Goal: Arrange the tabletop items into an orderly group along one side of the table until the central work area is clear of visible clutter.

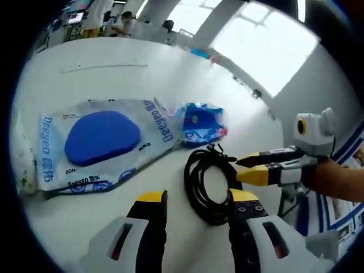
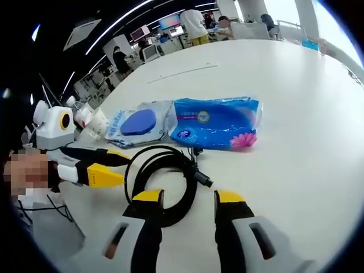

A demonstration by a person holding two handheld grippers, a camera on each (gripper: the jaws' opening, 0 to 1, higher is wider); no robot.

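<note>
While spread flat on the white table [image 1: 102, 62]:
Wipes pack [image 1: 102, 142]: largest, blue oval on front.
Tissue pack [image 2: 216, 122]: blue, just beside wipes pack.
Cable coil [image 1: 207, 182]: black, between both grippers.
Left gripper [image 1: 196, 207]: jaws spread, empty.
Right gripper [image 2: 185, 202]: jaws spread, over coil.

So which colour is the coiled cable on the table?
The coiled cable is black; the right gripper view shows it best.
</note>
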